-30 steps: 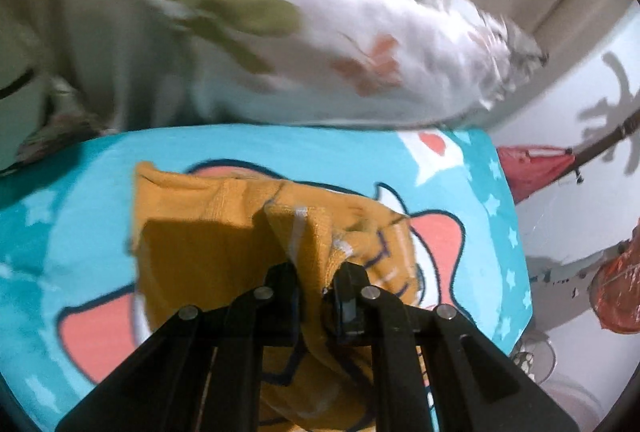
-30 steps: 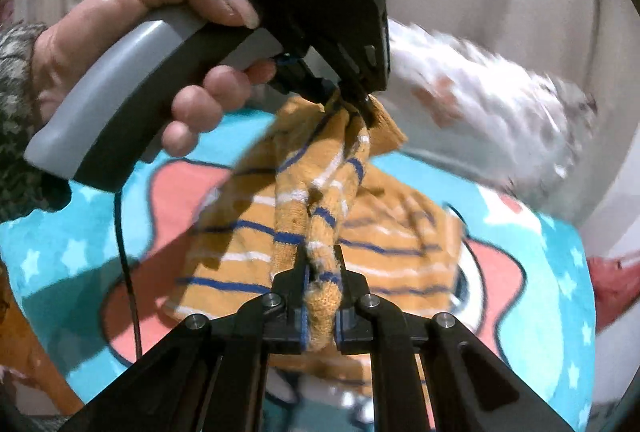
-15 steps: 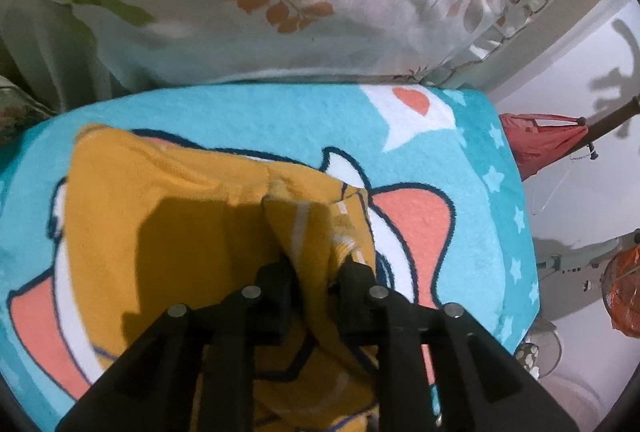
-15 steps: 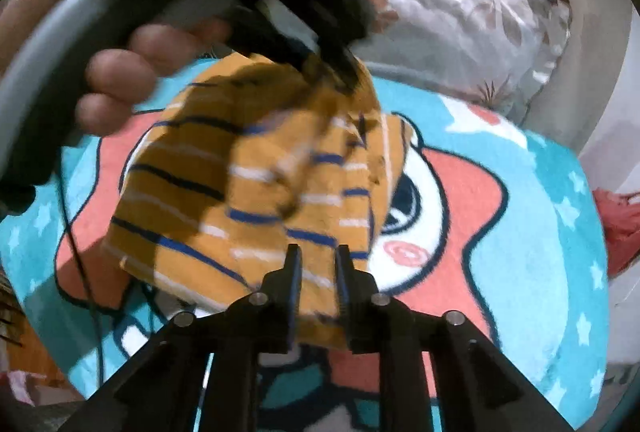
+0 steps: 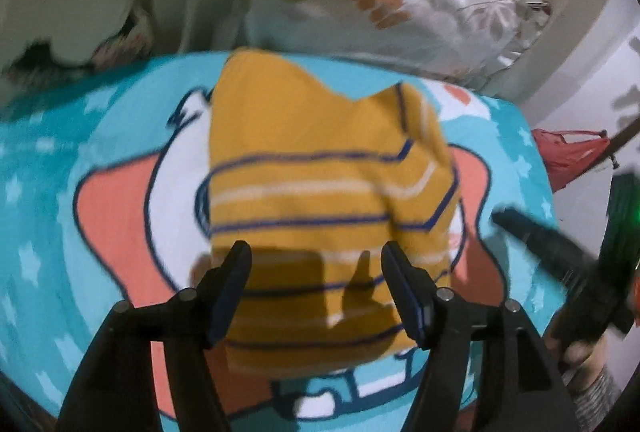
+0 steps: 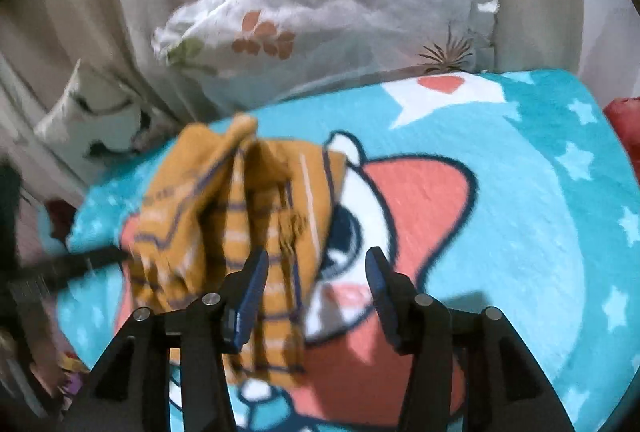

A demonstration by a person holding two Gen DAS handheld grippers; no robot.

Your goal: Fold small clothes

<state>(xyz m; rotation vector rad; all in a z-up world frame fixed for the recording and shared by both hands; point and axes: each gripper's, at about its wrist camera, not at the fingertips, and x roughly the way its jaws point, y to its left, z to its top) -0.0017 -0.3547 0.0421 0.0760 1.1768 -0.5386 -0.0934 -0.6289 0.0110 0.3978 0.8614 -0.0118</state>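
mustard-yellow knit garment with navy and white stripes (image 5: 320, 199) is lying on the turquoise fleece blanket printed with a coral-and-white cartoon figure (image 5: 120, 199), right over the figure's face and just below the white leaf-print pillow (image 5: 400, 3) at the blanket's far edge. the left gripper (image 5: 316, 288) is hovering above the garment's near edge, its jaws having just been opening, standing fairly wide now with cloth beneath them but nothing pinched. the right gripper (image 6: 316, 288) is doing the same at the garment's right side, its jaws also having just been opening and gripping nothing; the garment (image 6: 240, 232) is looking bunched and ridged from that view, though blur is hiding the detail. by my reading, one fold is being released, and the step in hand is the let-go. the next move is likely calling for flattening those ridges and choosing fresh corners or an edge before folding the garment across itself again.
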